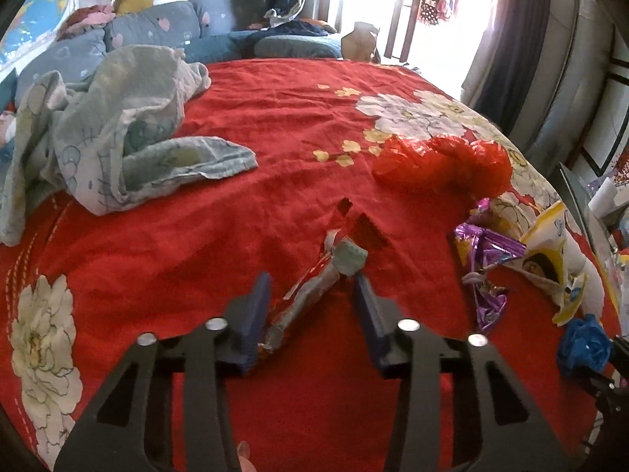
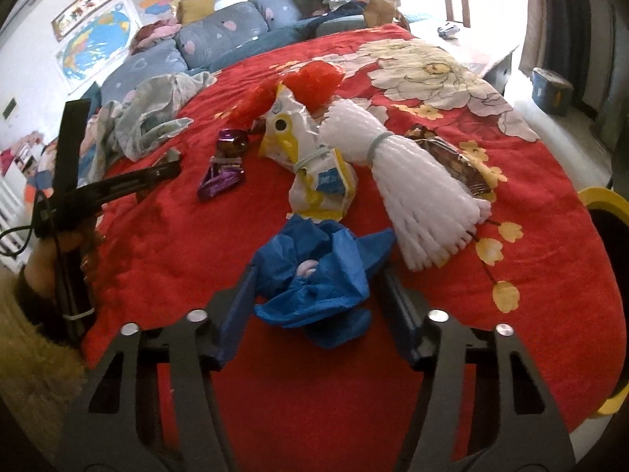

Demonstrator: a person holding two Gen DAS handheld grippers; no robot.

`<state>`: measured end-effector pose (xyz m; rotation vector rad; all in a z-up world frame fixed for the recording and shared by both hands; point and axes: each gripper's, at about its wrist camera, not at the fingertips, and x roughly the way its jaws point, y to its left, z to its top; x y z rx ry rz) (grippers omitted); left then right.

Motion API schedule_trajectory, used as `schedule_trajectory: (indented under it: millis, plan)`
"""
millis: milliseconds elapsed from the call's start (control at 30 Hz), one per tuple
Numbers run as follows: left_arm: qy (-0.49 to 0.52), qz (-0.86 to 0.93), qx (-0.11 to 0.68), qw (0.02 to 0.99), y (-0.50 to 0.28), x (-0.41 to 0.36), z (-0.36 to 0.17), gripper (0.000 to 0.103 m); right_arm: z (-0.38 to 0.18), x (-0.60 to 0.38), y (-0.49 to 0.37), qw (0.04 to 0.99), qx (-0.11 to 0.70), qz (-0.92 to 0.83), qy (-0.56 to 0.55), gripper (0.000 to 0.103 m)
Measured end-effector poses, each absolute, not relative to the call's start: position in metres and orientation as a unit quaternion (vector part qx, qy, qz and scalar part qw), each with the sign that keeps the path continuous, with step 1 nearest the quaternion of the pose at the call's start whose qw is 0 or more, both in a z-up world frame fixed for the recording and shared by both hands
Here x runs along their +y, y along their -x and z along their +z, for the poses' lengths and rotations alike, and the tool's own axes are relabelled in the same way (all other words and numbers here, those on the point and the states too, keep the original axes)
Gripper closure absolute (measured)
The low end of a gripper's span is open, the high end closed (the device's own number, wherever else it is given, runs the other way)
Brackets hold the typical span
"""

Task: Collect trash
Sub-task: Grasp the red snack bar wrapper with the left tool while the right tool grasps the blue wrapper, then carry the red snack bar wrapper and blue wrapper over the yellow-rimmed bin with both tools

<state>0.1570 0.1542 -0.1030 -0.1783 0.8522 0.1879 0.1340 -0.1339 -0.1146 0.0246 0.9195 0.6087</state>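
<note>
Trash lies on a red flowered bedspread (image 1: 275, 118). My left gripper (image 1: 310, 287) is open, its fingers on either side of a crumpled silver and red wrapper (image 1: 314, 291) on the cloth. My right gripper (image 2: 318, 279) is open around a crumpled blue plastic glove (image 2: 318, 279), which also shows in the left wrist view (image 1: 583, 344). Beyond lie a white and yellow snack bag (image 2: 310, 157), white foam netting (image 2: 416, 196), a purple wrapper (image 2: 224, 173), a brown wrapper (image 2: 456, 157) and a red plastic bag (image 2: 314, 78).
A crumpled grey-blue blanket (image 1: 118, 137) lies at the bed's left. Blue pillows (image 2: 220, 35) line the far edge. A yellow-rimmed bin (image 2: 605, 244) stands at the right of the bed. The left gripper's body (image 2: 98, 188) is at the left in the right wrist view.
</note>
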Motion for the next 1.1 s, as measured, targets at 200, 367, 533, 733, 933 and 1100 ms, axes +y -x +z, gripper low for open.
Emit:
schedule_trajectory:
  millis: [200,367,533,733,933,1100]
  plan:
    - [0.098,0.080,0.412,0.902,-0.156,0.154,-0.103,0.077,-0.117,-0.131,-0.129,0.845,0.440,0.304,0.000,0.076]
    - [0.122,0.066,0.403,0.904,-0.155,0.154,-0.101,0.084,-0.116,-0.132,-0.124,0.840,0.441,0.315,0.005,0.088]
    - [0.155,0.034,0.390,0.907,-0.155,0.148,-0.095,0.088,-0.114,-0.136,-0.121,0.837,0.442,0.322,0.001,0.091]
    - [0.144,0.004,0.374,0.916,-0.153,0.127,-0.077,0.091,-0.108,-0.145,-0.120,0.840,0.437,0.322,-0.009,0.091]
    - [0.132,-0.022,0.357,0.924,-0.150,0.106,-0.059,0.091,-0.099,-0.154,-0.120,0.846,0.427,0.318,-0.017,0.091]
    - [0.128,-0.050,0.348,0.927,-0.149,0.087,-0.048,0.092,-0.091,-0.161,-0.121,0.851,0.418,0.316,-0.023,0.091]
